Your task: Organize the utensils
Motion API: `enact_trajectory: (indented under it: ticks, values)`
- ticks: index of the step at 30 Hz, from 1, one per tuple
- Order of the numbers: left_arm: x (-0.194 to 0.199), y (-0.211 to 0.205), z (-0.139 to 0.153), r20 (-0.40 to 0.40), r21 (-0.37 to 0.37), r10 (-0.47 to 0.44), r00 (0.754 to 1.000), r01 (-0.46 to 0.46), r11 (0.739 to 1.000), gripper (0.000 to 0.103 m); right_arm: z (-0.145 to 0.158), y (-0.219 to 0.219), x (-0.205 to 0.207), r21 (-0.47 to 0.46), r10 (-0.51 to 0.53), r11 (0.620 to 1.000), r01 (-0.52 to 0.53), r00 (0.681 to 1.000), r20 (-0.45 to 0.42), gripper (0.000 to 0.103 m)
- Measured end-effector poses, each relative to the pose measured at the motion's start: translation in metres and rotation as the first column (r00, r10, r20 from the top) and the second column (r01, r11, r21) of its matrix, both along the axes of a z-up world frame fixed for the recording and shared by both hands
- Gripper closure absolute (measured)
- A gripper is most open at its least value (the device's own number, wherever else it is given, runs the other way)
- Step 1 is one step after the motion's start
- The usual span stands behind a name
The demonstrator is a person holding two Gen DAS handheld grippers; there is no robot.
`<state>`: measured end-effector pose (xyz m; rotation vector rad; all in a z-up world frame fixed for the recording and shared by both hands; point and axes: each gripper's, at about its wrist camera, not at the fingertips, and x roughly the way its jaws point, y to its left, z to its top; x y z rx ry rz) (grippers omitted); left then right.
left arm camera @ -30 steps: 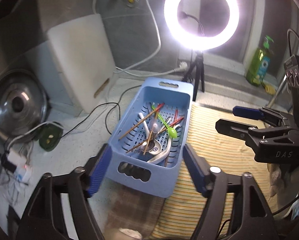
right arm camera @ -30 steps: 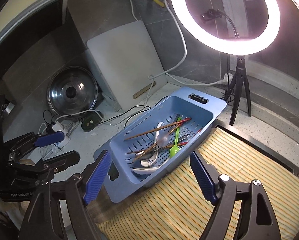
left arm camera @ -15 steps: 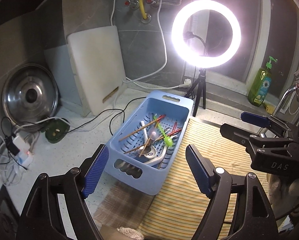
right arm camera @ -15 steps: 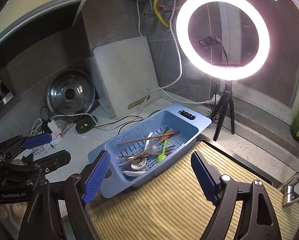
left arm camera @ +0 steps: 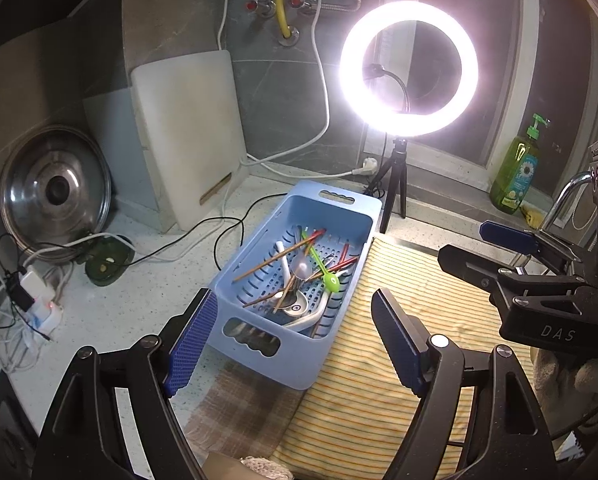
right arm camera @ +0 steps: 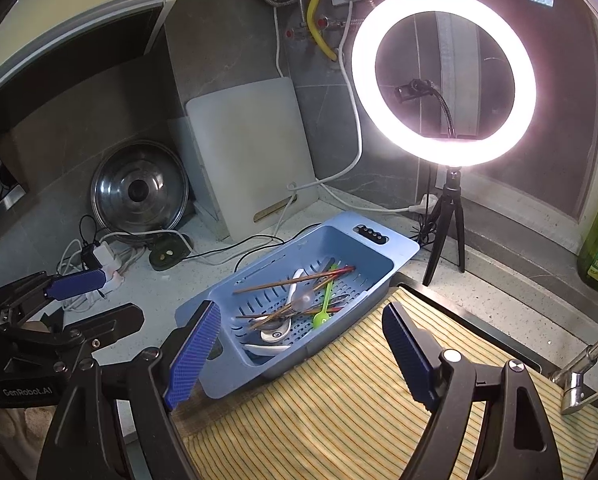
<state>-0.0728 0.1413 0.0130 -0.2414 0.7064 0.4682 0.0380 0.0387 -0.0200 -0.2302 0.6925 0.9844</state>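
Nothing here reads as sorted: the utensils lie in one crossed heap inside the blue perforated basket (left arm camera: 295, 280), at mid-frame in both views, on the speckled counter (left arm camera: 139, 300) with its right side against the yellow striped mat (left arm camera: 379, 380). A green spoon (left arm camera: 323, 266) slants across the pile, reddish-brown chopsticks (left arm camera: 275, 262) crisscross it, and white spoons (right arm camera: 295, 284) and a metal spoon (left arm camera: 295, 306) lie tangled beneath. The mat is bare, so separating them by kind appears to remain. The left gripper (left arm camera: 295, 340) at lower frame is spread wide and holds nothing; the right gripper (right arm camera: 299, 356) likewise gapes empty, both short of the basket.
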Motion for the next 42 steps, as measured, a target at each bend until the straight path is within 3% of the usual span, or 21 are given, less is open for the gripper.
enact_trajectory:
  ticks: [42]
  values:
    - [0.012, -0.005, -0.003, -0.018, -0.007, -0.002, 1.000, 0.002, 1.000, 0.023, -0.011, -0.005, 0.017, 0.001, -0.020, 1.000, 0.020, 0.999, -0.043, 0.023]
